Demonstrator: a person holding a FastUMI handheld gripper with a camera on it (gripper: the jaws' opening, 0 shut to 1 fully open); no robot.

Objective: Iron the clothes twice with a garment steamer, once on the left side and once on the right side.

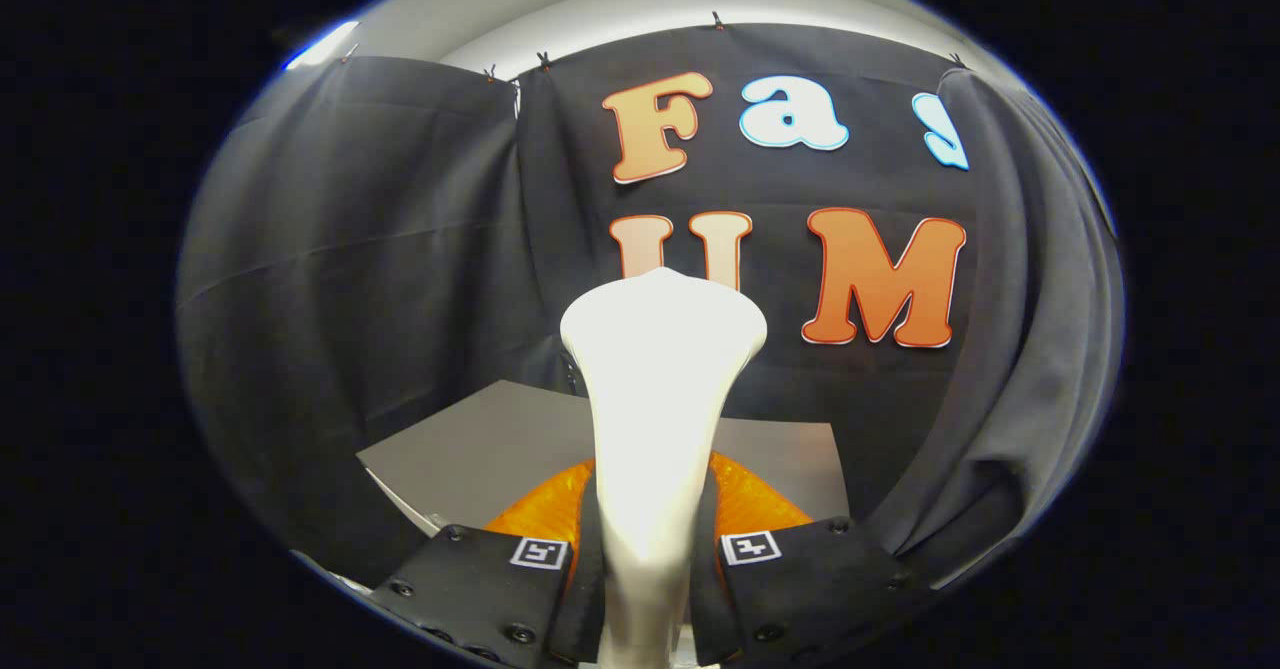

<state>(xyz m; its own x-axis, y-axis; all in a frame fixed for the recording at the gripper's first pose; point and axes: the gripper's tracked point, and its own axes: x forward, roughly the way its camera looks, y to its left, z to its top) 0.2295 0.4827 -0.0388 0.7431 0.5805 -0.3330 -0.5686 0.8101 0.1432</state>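
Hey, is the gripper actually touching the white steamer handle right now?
Touching. In the gripper view the white steamer rises between the gripper fingers, and both fingers press against its handle, no gap on either side.

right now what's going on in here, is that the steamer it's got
Yes. The hand-held gripper is shut on the white garment steamer, both fingers pressing its handle, with the wide head raised toward the booth's black cloth wall. An orange part shows just behind the fingers, and a grey table lies beyond them. I can't see any clothing here, so how far the ironing has got is unclear.
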